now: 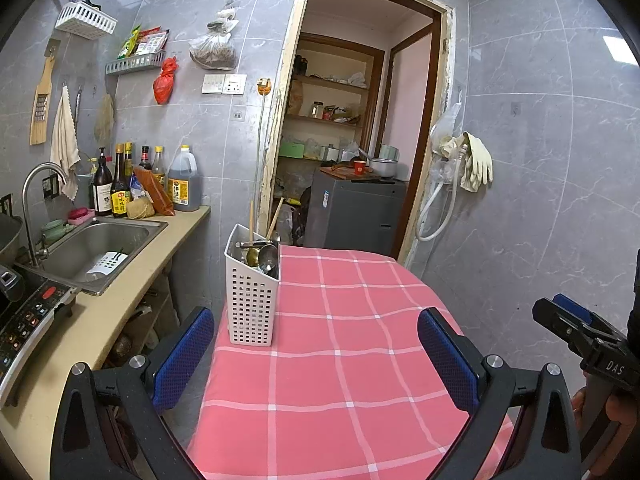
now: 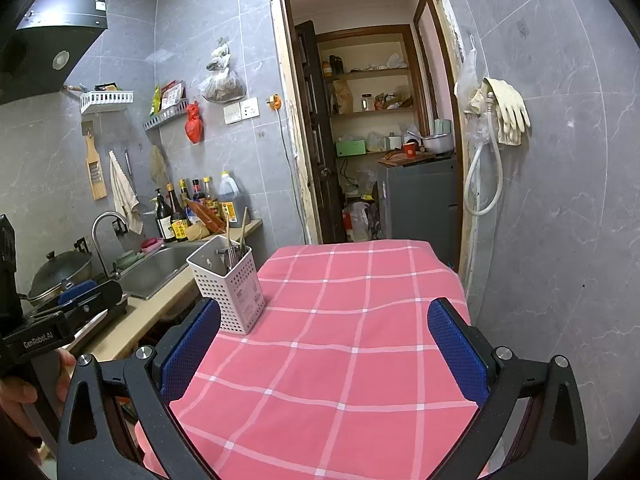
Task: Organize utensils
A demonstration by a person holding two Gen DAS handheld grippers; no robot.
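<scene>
A white perforated utensil holder (image 1: 252,300) (image 2: 230,286) stands upright at the left edge of the pink checked tablecloth (image 1: 340,340) (image 2: 340,320). Metal spoons (image 1: 264,258) and wooden chopsticks (image 1: 274,216) stick out of it. My left gripper (image 1: 316,356) is open above the near part of the table, with nothing between its blue pads; the holder is ahead and slightly left. My right gripper (image 2: 326,354) is open too and empty, the holder ahead to its left. Each gripper shows at the edge of the other's view, held by a hand.
A beige counter (image 1: 120,304) with a steel sink (image 1: 100,248) (image 2: 160,268), sauce bottles (image 1: 120,188) and an induction cooker (image 1: 28,320) runs along the left. A wok (image 2: 60,272) sits by the sink. An open doorway (image 1: 360,140) lies beyond the table; a tiled wall (image 1: 540,180) closes the right.
</scene>
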